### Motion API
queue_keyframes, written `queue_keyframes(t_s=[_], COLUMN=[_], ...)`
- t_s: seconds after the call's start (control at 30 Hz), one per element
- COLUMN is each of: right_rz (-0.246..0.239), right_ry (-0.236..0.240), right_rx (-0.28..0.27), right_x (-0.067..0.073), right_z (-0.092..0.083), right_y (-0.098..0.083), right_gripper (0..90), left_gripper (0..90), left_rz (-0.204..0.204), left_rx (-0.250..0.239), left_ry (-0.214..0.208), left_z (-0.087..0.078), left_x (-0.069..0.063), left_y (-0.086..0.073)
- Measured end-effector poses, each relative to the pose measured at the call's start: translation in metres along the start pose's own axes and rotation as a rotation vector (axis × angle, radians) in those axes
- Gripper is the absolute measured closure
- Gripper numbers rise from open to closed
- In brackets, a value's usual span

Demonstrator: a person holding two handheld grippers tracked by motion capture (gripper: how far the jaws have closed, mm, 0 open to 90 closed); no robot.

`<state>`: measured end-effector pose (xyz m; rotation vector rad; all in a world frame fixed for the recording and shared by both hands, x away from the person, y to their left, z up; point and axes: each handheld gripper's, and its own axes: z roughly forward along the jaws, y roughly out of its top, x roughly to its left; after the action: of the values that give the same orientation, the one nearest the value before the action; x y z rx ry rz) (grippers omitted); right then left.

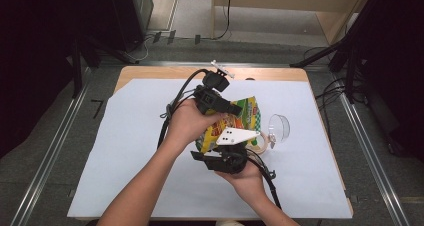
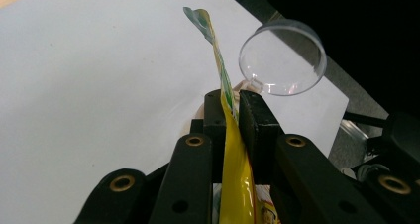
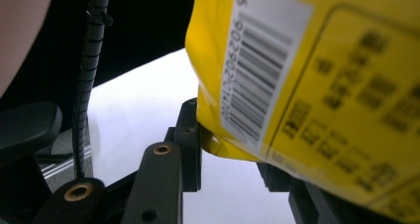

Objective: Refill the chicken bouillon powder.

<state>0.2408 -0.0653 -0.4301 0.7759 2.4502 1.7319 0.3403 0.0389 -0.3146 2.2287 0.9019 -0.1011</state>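
Observation:
A yellow and green snack bag [image 1: 243, 117] is held above the table between both grippers. My left gripper [image 1: 233, 107] reaches in from the left at the bag's upper part. In the left gripper view its jaws [image 2: 232, 105] are shut on the thin top edge of the bag [image 2: 236, 174], which rises between them. My right gripper [image 1: 226, 155] sits under the bag on the near side. In the right gripper view the bag's lower end [image 3: 317, 85], with a barcode on it, fills the gap of my right gripper [image 3: 233, 144]. Its corner presses the left jaw, and the bag hides the right jaw.
A clear plastic cup [image 1: 279, 127] lies on its side just right of the bag, seen close in the left gripper view [image 2: 283, 55]. A beige ring-shaped object [image 1: 258, 146] lies beside it. A white sheet [image 1: 130, 151] covers the wooden table [image 1: 150, 72]. Cables trail from both grippers.

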Motion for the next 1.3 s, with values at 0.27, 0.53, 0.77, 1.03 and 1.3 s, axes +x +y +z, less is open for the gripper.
queue_keyframes(t_s=[0.27, 0.53, 0.77, 1.03, 1.3], right_rz=[0.027, 0.069, 0.016, 0.023, 0.021], right_ry=[0.003, 0.024, -0.012, -0.018, -0.02], right_rx=[0.001, -0.003, 0.011, 0.017, 0.018], right_x=[0.001, 0.0, 0.005, 0.002, 0.001], right_z=[0.001, 0.002, 0.004, 0.004, 0.004], right_y=[-0.001, -0.003, -0.004, -0.004, -0.002], right_gripper=[69.5, 72.9, 70.0, 70.8, 70.4], left_gripper=[84.1, 84.3, 84.0, 83.8, 83.5], left_rz=[0.025, 0.028, 0.008, -0.003, -0.027], left_rx=[0.021, 0.034, 0.055, 0.05, 0.053], left_ry=[0.03, 0.048, 0.04, 0.034, 0.019], left_z=[0.003, 0.005, 0.01, 0.01, 0.012], left_x=[-0.005, -0.005, 0.001, 0.004, 0.009], left_y=[0.001, 0.002, 0.002, 0.002, 0.004])
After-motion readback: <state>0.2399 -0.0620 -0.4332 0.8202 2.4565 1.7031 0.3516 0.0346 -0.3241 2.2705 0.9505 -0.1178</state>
